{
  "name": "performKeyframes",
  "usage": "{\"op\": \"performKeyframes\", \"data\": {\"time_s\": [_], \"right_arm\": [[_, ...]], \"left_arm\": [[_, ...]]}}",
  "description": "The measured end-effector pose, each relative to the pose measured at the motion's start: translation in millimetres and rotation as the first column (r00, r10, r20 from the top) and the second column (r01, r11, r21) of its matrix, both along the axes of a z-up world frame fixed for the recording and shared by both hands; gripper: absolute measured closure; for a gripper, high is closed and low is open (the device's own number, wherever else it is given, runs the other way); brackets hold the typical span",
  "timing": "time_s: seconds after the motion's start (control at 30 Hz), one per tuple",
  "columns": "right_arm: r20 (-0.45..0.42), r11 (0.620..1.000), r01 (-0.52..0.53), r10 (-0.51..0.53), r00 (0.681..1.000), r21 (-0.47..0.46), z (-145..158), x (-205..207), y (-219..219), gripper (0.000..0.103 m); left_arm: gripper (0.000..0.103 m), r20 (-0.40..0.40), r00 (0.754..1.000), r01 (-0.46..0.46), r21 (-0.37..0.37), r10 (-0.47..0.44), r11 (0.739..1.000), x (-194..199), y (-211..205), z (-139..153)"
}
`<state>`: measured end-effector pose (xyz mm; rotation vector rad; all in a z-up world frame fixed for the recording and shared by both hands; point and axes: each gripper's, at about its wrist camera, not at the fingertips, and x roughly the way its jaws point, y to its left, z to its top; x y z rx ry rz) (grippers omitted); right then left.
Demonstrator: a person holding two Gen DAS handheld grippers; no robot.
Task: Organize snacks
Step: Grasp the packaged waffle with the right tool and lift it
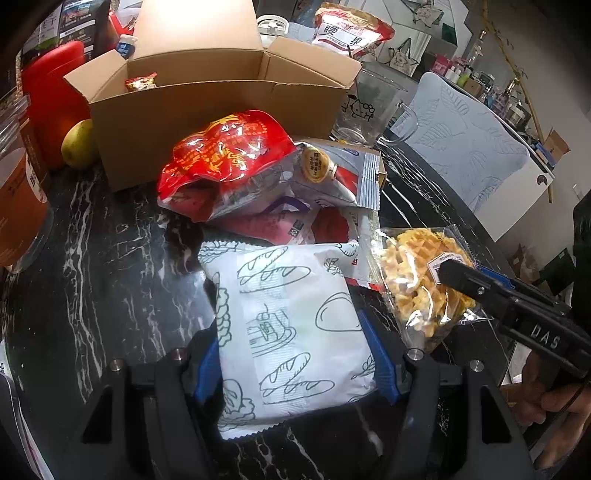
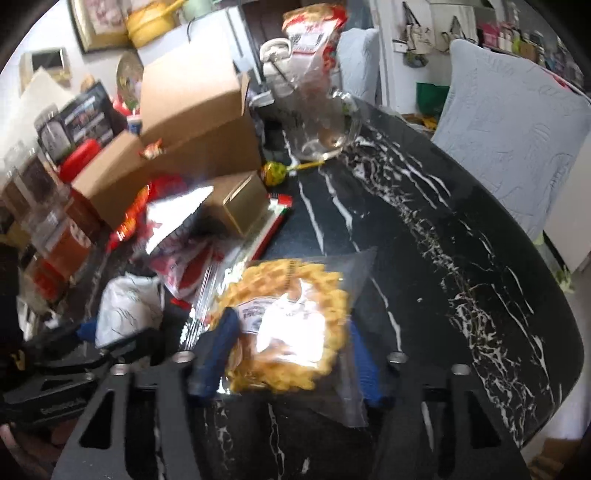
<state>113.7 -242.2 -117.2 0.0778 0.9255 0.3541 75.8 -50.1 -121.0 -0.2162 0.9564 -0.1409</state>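
- The left gripper [image 1: 295, 354] had its blue pads clamped on both sides of a white bread-print packet [image 1: 291, 332], which lay in front of the cardboard box [image 1: 207, 122], at the near end of the snack heap.
- The right gripper [image 2: 288, 354] had its blue fingers [image 2: 218, 354] on either side of a clear bag of yellow waffle snacks [image 2: 291, 325]. The left pad touched the bag, but blur kept me from telling whether the right pad pressed it too, so a firm hold could not be confirmed.
- That waffle bag [image 1: 421, 280] sat to the right of the white packet, further from the box than the red and silver bags.
- Between the white packet and the box lay a red foil bag [image 1: 229, 155], a silver packet [image 1: 340, 177] and a pink-red one [image 1: 291, 229] beneath them, piled against the box's front wall.
- The box stood with its flaps up and, as far as could be seen, held only one small orange-red snack [image 1: 140, 82] near its back left corner.
- A yellow-green fruit [image 1: 79, 144] rested by the box's left corner, a glass mug [image 1: 365, 110] by its right corner, and a cashew bag [image 1: 347, 29] stood behind it.
- My reading was that sorting had barely begun: one snack was boxed, two were being picked up, and at least three more waited on the black marble table [image 2: 443, 229].
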Motion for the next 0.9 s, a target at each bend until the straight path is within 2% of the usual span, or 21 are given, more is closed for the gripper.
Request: {"op": "performKeyframes", "data": {"time_s": [0.23, 0.43, 0.67, 0.83, 0.9], "right_arm": [[0.008, 0.996, 0.015, -0.016, 1.000, 0.083, 4.4, -3.8, -11.4, 0.072], [0.025, 0.987, 0.026, -0.031, 0.999, 0.161, 7.7, -10.2, -22.3, 0.081], [0.110, 0.983, -0.010, -0.010, 0.994, 0.182, 26.9, -24.7, -20.4, 0.084], [0.141, 0.981, -0.036, 0.009, 0.990, 0.191, 34.9, -28.5, -17.0, 0.084], [0.115, 0.983, -0.034, 0.013, 0.993, 0.183, 29.7, -25.6, -15.0, 0.083]], "left_arm": [[0.036, -0.006, 1.000, -0.014, -0.005, 0.014, 1.000, -2.4, 3.4, 0.4], [0.037, 0.019, 1.000, -0.023, -0.005, 0.023, 1.000, -8.0, 4.7, 8.9], [0.037, 0.077, 0.997, -0.027, -0.004, 0.027, 1.000, -13.6, 4.8, 24.6], [0.037, 0.044, 0.998, -0.034, 0.003, 0.034, 0.999, -9.7, 4.2, 14.3], [0.037, 0.016, 0.999, -0.037, 0.001, 0.037, 0.999, -7.6, 4.6, 8.4]]}}
